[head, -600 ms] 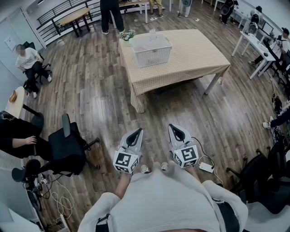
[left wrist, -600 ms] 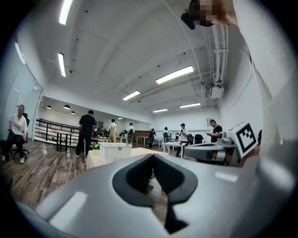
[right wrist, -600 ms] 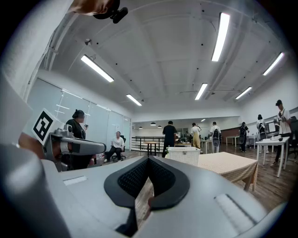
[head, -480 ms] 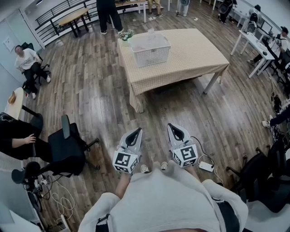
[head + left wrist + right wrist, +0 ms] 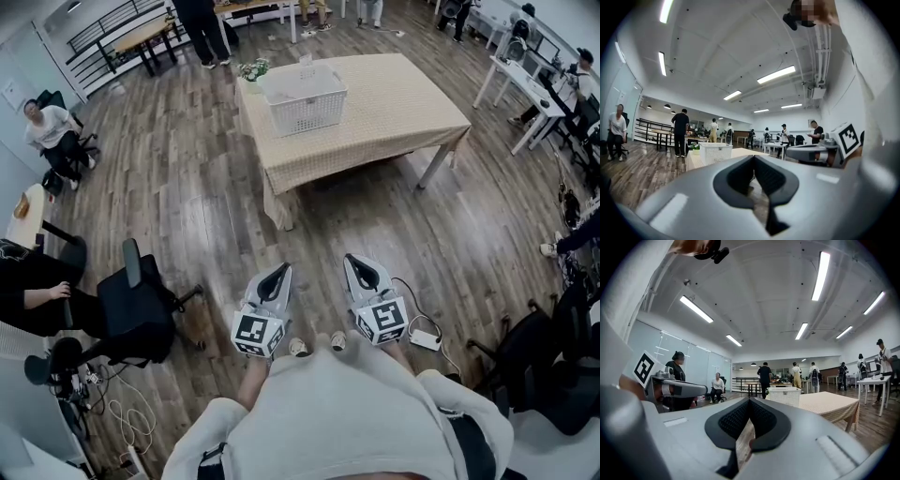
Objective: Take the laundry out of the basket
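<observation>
A white lattice laundry basket stands on the far left part of a table with a checked cloth, a few steps ahead of me. From here I cannot make out what lies inside it. My left gripper and right gripper are held side by side close to my body, over the wooden floor and far from the table. Both point towards the table with their jaws shut and nothing between them. The left gripper view shows the basket small in the distance, and so does the right gripper view, where the basket sits on the table.
A black office chair and a seated person are at my left. A white power adapter with a cable lies on the floor at my right. White desks line the right wall, and people stand at the back. A small plant sits beside the basket.
The view has drifted slightly, so the table and basket sit a little higher and further left in the head view. Both grippers stay shut by my body.
</observation>
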{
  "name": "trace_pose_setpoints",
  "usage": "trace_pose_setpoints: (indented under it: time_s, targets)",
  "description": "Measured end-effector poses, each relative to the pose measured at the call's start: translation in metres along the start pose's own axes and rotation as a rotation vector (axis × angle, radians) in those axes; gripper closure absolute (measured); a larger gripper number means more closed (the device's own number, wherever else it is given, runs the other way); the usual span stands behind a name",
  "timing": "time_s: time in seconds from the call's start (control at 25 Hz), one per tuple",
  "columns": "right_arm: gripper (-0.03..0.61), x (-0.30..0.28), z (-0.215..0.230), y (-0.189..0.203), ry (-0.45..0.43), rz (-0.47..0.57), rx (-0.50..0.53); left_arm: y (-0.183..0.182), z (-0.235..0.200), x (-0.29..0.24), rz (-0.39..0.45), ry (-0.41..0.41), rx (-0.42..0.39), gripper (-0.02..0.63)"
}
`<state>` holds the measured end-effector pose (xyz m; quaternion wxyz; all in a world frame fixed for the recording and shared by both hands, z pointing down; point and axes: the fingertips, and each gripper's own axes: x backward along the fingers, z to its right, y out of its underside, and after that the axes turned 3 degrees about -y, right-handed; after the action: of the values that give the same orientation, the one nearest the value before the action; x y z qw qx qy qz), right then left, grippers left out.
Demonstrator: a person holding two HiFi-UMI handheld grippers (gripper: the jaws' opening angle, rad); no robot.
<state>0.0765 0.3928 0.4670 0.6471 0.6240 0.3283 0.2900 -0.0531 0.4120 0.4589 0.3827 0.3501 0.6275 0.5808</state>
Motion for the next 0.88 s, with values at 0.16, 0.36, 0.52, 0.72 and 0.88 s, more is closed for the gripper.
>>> trace_pose_setpoints:
  time_s: [0.16, 0.36, 0.52, 0.72, 0.88]
  targets:
    - [0.580, 0.006, 0.003, -0.004, -0.017, 0.021, -0.027, -0.002, 0.006, -0.001, -0.003, -0.007, 0.003, 0.606]
    - [0.580, 0.009, 0.012, -0.004, -0.037, 0.030, -0.033, 0.000, 0.011, -0.009, -0.012, -0.032, 0.003, 0.606]
    - [0.580, 0.013, 0.027, -0.001, -0.058, 0.032, -0.036, 0.003, 0.018, -0.022, -0.019, -0.051, 0.009, 0.606]
    - [0.580, 0.020, 0.051, 0.007, -0.074, 0.024, -0.031, 0.009, 0.033, -0.041, -0.023, -0.071, 0.008, 0.606]
    - [0.580, 0.016, 0.072, 0.014, -0.074, 0.012, -0.040, 0.016, 0.036, -0.061, -0.043, -0.079, 0.011, 0.606]
